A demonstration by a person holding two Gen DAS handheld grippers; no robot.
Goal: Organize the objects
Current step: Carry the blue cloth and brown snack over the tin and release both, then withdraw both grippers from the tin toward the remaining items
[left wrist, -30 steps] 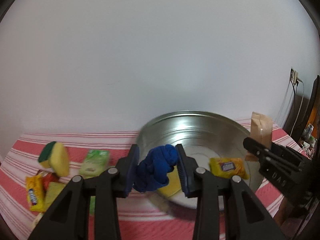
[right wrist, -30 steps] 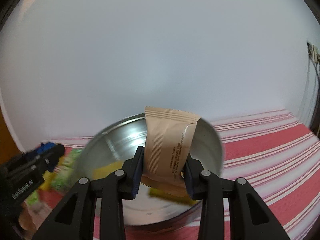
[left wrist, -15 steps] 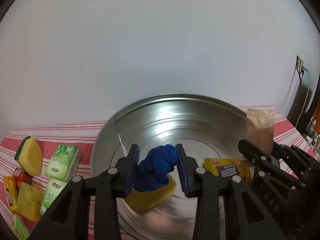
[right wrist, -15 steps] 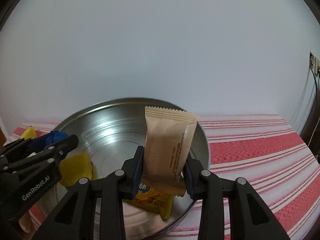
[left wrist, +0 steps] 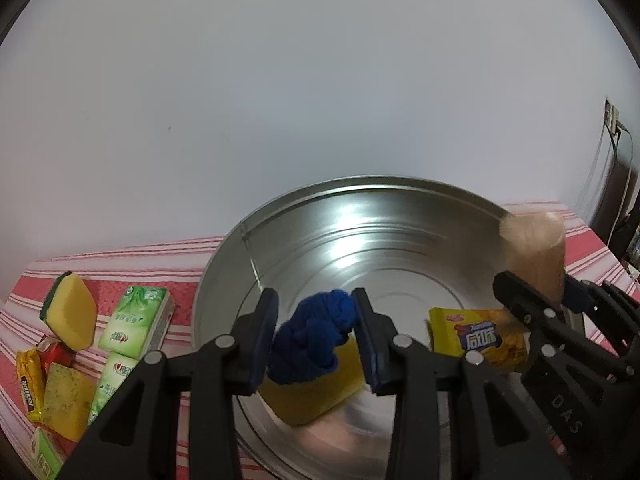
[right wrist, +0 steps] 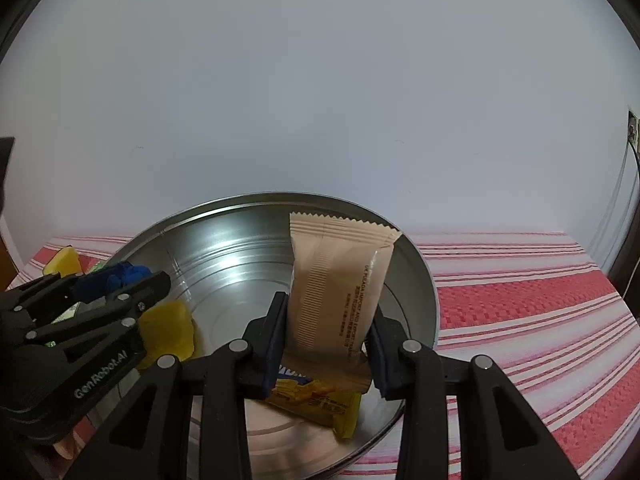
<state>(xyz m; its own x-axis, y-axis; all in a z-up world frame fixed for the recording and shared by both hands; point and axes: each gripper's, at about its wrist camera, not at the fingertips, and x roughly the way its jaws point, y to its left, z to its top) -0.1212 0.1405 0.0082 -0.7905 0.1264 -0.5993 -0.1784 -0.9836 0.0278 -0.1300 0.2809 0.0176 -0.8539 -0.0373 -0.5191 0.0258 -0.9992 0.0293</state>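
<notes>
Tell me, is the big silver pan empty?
No. The silver pan holds a yellow sponge and a yellow snack packet.

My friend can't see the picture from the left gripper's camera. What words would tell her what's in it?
The left gripper holds a blue knotted rope over a big metal bowl containing a yellow sponge and a yellow snack packet. Green tissue packs and another sponge lie left on the striped cloth.

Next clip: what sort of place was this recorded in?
Probably a room in a home, at a table set against a plain white wall. A red-and-white striped tablecloth covers it, a wall socket with a plugged-in cable sits at the right, and sponges and snack packets surround a metal basin.
</notes>
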